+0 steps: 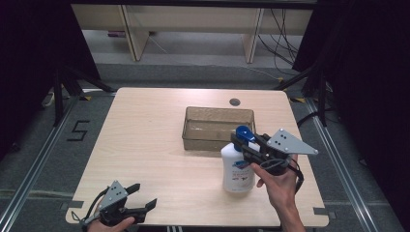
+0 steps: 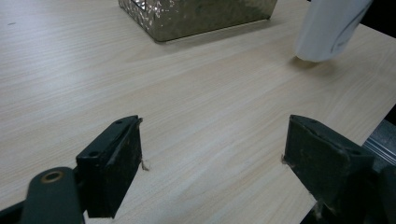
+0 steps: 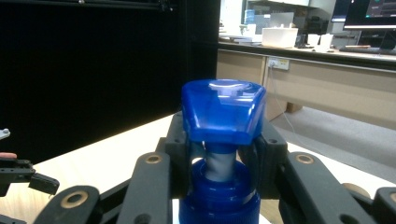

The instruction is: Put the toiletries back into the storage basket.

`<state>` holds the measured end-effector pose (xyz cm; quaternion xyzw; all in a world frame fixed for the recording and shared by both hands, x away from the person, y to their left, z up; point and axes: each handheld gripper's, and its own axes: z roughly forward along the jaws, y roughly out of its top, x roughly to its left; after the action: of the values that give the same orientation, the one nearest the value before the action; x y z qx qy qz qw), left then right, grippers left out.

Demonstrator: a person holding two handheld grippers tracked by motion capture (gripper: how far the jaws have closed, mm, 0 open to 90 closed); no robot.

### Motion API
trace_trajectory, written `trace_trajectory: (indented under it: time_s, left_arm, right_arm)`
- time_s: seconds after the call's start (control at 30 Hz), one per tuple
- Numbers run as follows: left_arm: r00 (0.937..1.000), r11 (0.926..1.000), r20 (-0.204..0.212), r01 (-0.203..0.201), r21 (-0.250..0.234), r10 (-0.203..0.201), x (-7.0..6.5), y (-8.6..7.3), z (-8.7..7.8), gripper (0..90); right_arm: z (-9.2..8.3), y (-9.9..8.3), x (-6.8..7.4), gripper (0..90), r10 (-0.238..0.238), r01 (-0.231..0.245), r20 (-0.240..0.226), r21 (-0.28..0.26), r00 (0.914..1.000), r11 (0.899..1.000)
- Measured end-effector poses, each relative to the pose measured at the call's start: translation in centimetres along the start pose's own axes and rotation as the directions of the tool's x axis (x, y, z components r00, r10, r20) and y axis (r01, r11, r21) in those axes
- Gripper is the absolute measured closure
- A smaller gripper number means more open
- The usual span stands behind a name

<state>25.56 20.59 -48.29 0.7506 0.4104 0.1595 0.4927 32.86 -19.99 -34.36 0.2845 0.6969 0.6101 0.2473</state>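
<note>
A white pump bottle (image 1: 237, 170) stands upright, just in front of the clear brownish tub (image 1: 218, 127) and a little toward that tub's right end, close to it but apart. Its body is rounded and white with a blue-printed label on the side. On top sit a blue collar and a blue pump head (image 3: 222, 110), broad and angular with a glossy flat top, raised on a short pale stem above the collar.

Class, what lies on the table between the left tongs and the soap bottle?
Only bare tabletop between the left tongs and soap bottle, per the high view.
</note>
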Motion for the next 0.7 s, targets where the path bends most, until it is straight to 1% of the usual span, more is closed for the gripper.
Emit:
trace_trajectory:
  time_s: [0.03,0.07,0.1,0.13,0.17,0.2,0.23,0.3,0.33,0.37,0.4,0.43,0.47,0.5,0.53,0.57,0.6,0.67,0.7]
  left_arm:
    - [0.9999,1.0,0.01,-0.005,0.0,0.005,0.0,-0.1,0.1,18.6]
    - [1.0,1.0,0.009,0.0,0.0,0.0,-0.1,-0.1,0.0,18.9]
    - [1.0,1.0,0.006,-0.001,-0.001,0.001,0.0,-0.1,0.0,18.9]
    - [1.0,1.0,0.003,0.003,-0.005,-0.003,0.0,-0.2,-0.1,18.8]
    - [1.0,1.0,0.0,-0.006,0.001,0.006,0.1,-0.2,-0.2,18.9]
    - [1.0,1.0,-0.001,0.002,-0.003,-0.002,0.1,-0.3,-0.2,18.9]
    - [1.0,0.9999,0.005,0.008,-0.011,-0.008,0.1,-0.3,-0.2,18.8]
    - [1.0,0.9999,0.005,0.008,-0.011,-0.008,0.1,-0.2,-0.2,18.8]
    - [1.0,1.0,0.007,-0.002,-0.006,0.002,0.1,-0.2,-0.2,18.9]
    - [1.0,1.0,0.007,-0.002,-0.006,0.002,0.1,-0.2,-0.2,18.9]
    - [1.0,1.0,0.008,0.003,-0.001,-0.003,0.0,-0.2,-0.1,18.9]
    - [0.9999,1.0,0.012,-0.005,0.003,0.005,0.0,-0.2,-0.1,18.9]
    - [0.9999,1.0,0.009,-0.005,0.004,0.005,0.0,-0.2,-0.1,18.9]
    - [0.9999,1.0,0.011,0.004,-0.004,-0.004,0.0,-0.2,-0.1,18.9]
    - [1.0,1.0,0.007,-0.001,0.002,0.001,0.1,-0.3,-0.1,18.9]
    - [1.0,1.0,0.0,0.002,0.003,-0.002,0.0,-0.3,-0.2,18.9]
    - [1.0,1.0,0.0,0.003,0.002,-0.003,0.1,-0.3,-0.2,18.9]
    - [1.0,1.0,0.001,0.002,0.002,-0.002,0.1,-0.2,-0.2,18.9]
    - [1.0,1.0,0.004,0.001,0.004,-0.001,0.0,-0.3,-0.1,18.9]
  right_arm:
    - [0.0,0.1,0.0,65.8,-0.001,0.002,0.0,0.004,1.0,1.0]
    - [0.1,0.3,-0.1,65.8,-0.009,0.01,0.004,-0.007,0.9999,1.0]
    - [0.2,0.4,0.0,65.8,0.012,-0.012,-0.003,-0.015,0.9999,1.0]
    - [0.2,0.6,-0.1,65.8,0.016,-0.016,0.005,-0.009,0.9999,1.0]
    - [0.3,0.7,-0.2,65.8,0.002,-0.002,-0.002,-0.023,1.0,1.0]
    - [0.4,0.9,-0.3,65.8,0.004,-0.004,-0.001,-0.027,1.0,1.0]
    - [0.5,1.0,-0.2,65.8,0.026,-0.027,-0.011,-0.021,0.9996,0.999]
    - [0.6,1.1,-0.3,65.8,0.032,-0.032,-0.014,-0.021,0.9994,0.999]
    - [0.8,1.4,-0.4,65.8,0.024,-0.024,-0.014,-0.027,0.9996,0.999]
    - [0.8,1.4,-0.4,65.8,0.024,-0.024,-0.014,-0.027,0.9996,0.999]
    - [0.9,1.5,-0.4,65.8,0.043,-0.043,-0.024,-0.022,0.9988,0.999]
    - [0.9,1.6,-0.5,65.8,0.044,-0.045,-0.021,-0.02,0.9988,0.999]
    - [1.0,1.8,-0.7,65.8,0.029,-0.03,-0.017,-0.033,0.9994,0.999]
    - [1.0,2.1,-1.0,65.8,0.036,-0.036,-0.016,-0.027,0.9992,0.999]
    - [1.1,2.2,-1.1,65.8,0.034,-0.034,-0.013,-0.035,0.9993,0.999]
    - [1.1,2.3,-1.3,65.8,0.034,-0.034,-0.016,-0.036,0.9993,0.999]
    - [1.2,2.5,-1.5,65.8,0.042,-0.042,-0.016,-0.039,0.999,0.998]
    - [1.2,2.9,-1.7,65.8,0.056,-0.056,-0.018,-0.029,0.9983,0.998]
    - [1.2,3.2,-1.7,65.8,0.058,-0.058,-0.008,-0.037,0.9983,0.998]
